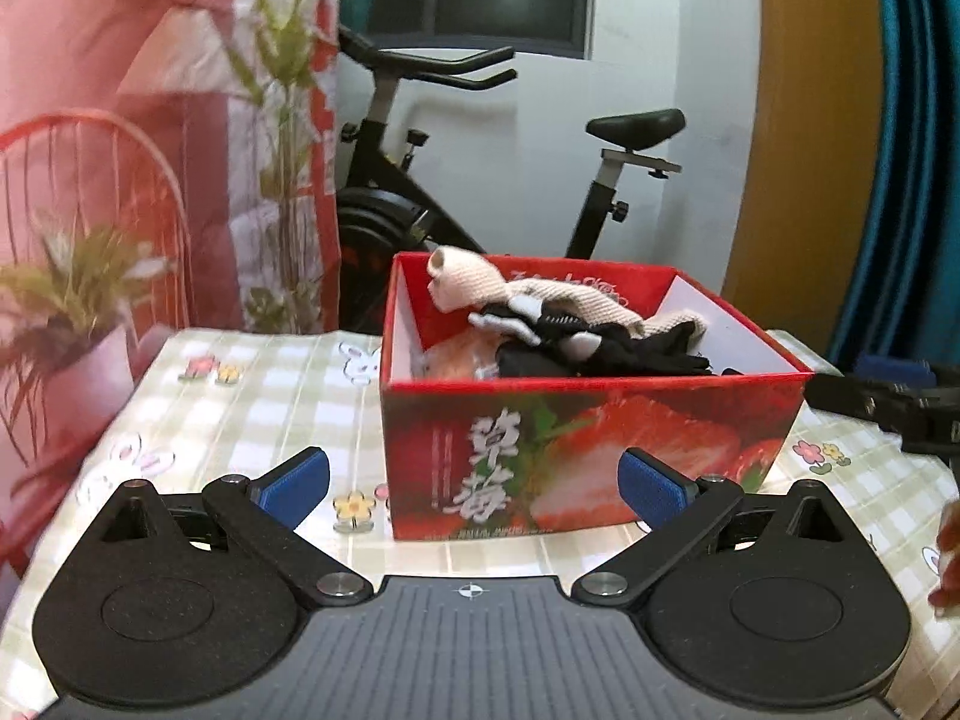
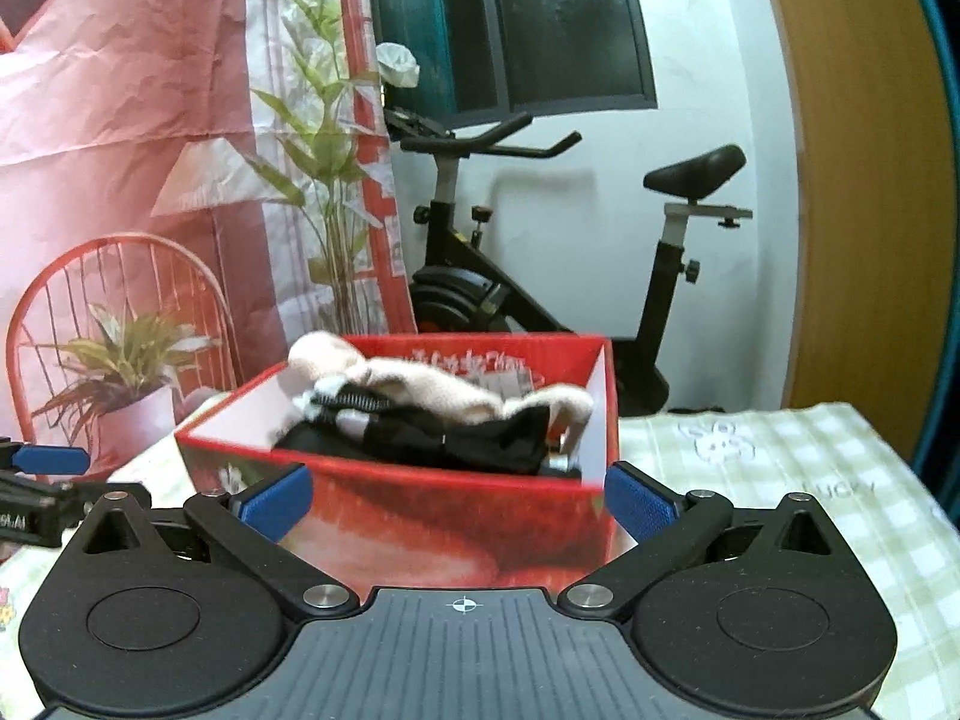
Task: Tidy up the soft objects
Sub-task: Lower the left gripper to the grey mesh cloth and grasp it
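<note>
- Your red cardboard box (image 1: 594, 450) holds knitted cream socks (image 1: 462, 288) and black ones (image 2: 420, 438), heaped, mid-table on the checked cloth (image 1: 252, 396).
- Your left gripper (image 1: 474, 486) and right gripper (image 2: 459, 501) are spread wide, empty, just before the box.

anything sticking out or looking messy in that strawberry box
Mostly tidy, one thing stands out: the beige sock rises above the rim of the red strawberry box at its back left corner, poking up instead of lying flat. The black socks sit heaped below the rim. Nothing has spilled onto the checked tablecloth.
</note>
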Demonstrator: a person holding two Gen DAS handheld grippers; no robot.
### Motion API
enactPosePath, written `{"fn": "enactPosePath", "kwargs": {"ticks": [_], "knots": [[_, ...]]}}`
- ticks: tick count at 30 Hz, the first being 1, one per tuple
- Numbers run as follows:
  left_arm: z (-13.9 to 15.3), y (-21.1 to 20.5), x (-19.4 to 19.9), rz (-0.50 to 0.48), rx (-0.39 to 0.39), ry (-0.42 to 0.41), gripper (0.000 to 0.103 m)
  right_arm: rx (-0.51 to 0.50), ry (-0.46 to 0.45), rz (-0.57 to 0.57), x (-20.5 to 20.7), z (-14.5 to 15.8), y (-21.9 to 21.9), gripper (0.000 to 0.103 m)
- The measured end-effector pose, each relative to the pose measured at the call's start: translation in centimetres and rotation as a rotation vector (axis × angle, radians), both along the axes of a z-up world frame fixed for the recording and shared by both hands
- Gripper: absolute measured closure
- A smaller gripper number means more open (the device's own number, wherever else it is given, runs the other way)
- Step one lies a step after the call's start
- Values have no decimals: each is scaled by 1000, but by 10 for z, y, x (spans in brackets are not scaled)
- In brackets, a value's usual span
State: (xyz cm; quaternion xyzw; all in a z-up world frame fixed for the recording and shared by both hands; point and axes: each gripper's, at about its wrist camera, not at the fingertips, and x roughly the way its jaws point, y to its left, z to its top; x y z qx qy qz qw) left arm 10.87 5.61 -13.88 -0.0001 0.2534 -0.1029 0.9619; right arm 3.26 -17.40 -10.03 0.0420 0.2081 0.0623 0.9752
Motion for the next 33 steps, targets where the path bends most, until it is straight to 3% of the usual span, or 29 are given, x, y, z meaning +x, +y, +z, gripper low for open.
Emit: {"fn": "enactPosePath", "kwargs": {"ticks": [12, 22, 30, 33], "knots": [[-44, 2, -7, -10, 15, 89, 0, -3, 95, -14, -26, -55, 10, 0], [-60, 3, -19, -31, 18, 132, 1, -23, 204, -25, -43, -81, 16, 0], [-73, 4, -17, -60, -22, 179, 20, -25, 223, -66, -44, -89, 14, 1], [-78, 10, -14, -56, -54, 204, 34, -13, 216, -85, -43, -89, 10, 8]]}}
